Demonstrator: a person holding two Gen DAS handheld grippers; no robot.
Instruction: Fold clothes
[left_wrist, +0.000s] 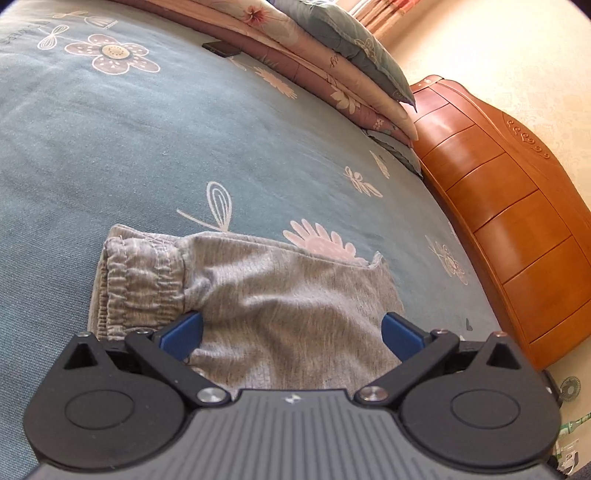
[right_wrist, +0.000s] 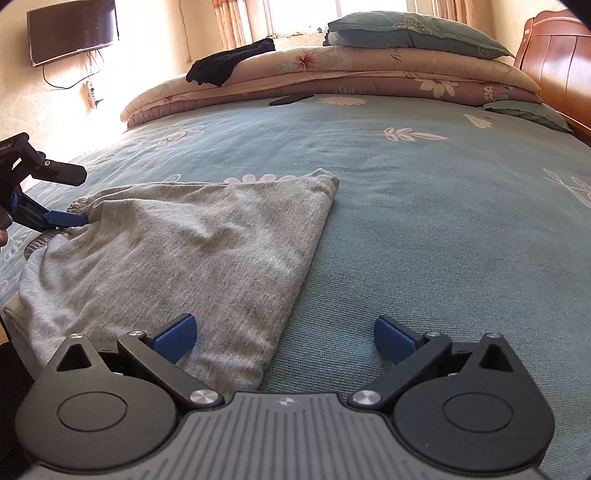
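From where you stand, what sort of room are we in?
Almost certainly a home bedroom. A wide bed with a blue flowered sheet fills the view, pillows are stacked on folded quilts at its far side, and a wooden headboard stands at one end.

Bed (right_wrist: 424, 221): covered by a blue-grey sheet with pale flower and leaf print, filling the area ahead of the fingers in both views. Folded quilts (right_wrist: 332, 77), pink floral, stacked along the far edge, with a blue-grey pillow (right_wrist: 413, 31) on top and a dark garment (right_wrist: 229, 64) draped at their left end. A flat dark object (right_wrist: 290, 99) lies on the sheet just before the quilts. Wooden headboard (left_wrist: 509, 206), orange-brown and panelled, stands far right. Walls (left_wrist: 517, 55) cream, patterned. Wall-mounted television (right_wrist: 72, 31) upper left, cable hanging below. Window (right_wrist: 303, 16) behind the quilts, strongly backlit, with patterned curtains (right_wrist: 225, 18).
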